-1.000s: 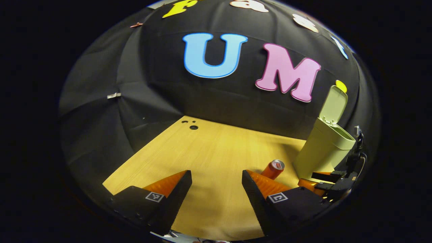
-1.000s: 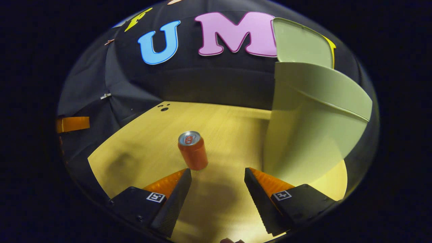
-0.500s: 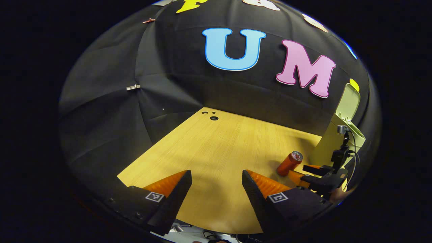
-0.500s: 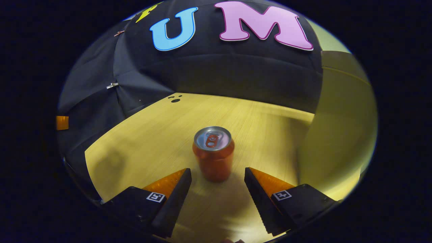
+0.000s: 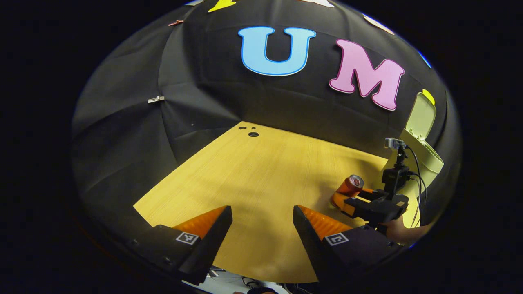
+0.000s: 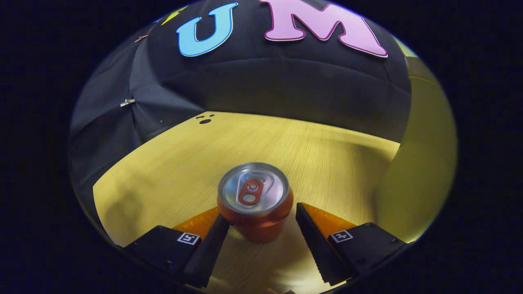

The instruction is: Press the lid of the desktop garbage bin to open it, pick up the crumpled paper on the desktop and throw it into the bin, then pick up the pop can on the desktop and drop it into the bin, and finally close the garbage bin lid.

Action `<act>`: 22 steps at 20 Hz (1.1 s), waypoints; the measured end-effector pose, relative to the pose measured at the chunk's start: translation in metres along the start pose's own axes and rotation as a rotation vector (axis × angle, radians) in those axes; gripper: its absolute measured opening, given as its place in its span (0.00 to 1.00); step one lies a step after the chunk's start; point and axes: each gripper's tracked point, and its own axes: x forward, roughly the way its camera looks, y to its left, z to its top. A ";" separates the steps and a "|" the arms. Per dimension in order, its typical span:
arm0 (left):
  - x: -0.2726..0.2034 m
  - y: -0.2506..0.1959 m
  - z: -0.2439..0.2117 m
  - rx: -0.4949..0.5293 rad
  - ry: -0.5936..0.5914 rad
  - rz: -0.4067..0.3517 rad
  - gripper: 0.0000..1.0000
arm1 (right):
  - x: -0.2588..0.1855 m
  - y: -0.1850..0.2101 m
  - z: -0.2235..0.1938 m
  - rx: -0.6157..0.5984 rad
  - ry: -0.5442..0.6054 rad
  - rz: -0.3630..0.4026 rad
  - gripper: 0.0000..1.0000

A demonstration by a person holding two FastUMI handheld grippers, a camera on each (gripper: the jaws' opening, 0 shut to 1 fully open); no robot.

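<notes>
Straddling the pop can (image 6: 255, 200), the right hand-held gripper (image 6: 261, 228) stands released, one finger on either side of the can's body with a sliver of gap showing at each, so nothing is clamped yet. The can stands upright on the worktop (image 6: 171, 171), just beside the pale green garbage bin (image 6: 421, 171). The likely failure is a tip-over: if one finger meets the can first as the jaws come together, it could shove the can sideways or knock it against the bin wall; a squeeze set too near the top rim could also let the smooth cylinder slip on the lift. The left hand-held gripper (image 5: 261, 228) hangs released above bare worktop, well apart from the can. Its view adds what the right gripper view lacks: the bin's lid (image 5: 421, 118) standing open, and the right hand-held gripper seen from the side, a hand (image 5: 402, 232) behind it. The right gripper view alone gives the finger-to-can gaps
</notes>
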 end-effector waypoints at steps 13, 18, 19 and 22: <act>0.013 -0.015 -0.005 0.003 0.009 -0.060 0.96 | -0.009 -0.001 0.020 -0.020 -0.019 -0.030 0.82; 0.014 -0.030 -0.005 -0.020 -0.007 -0.115 0.96 | -0.045 -0.007 0.058 -0.030 -0.073 -0.041 0.82; 0.014 -0.032 -0.003 -0.020 -0.015 -0.121 0.96 | -0.052 -0.008 0.068 -0.033 -0.091 -0.041 0.82; 0.012 -0.036 -0.003 -0.007 -0.028 -0.138 0.96 | -0.073 -0.012 0.098 -0.038 -0.132 -0.050 0.82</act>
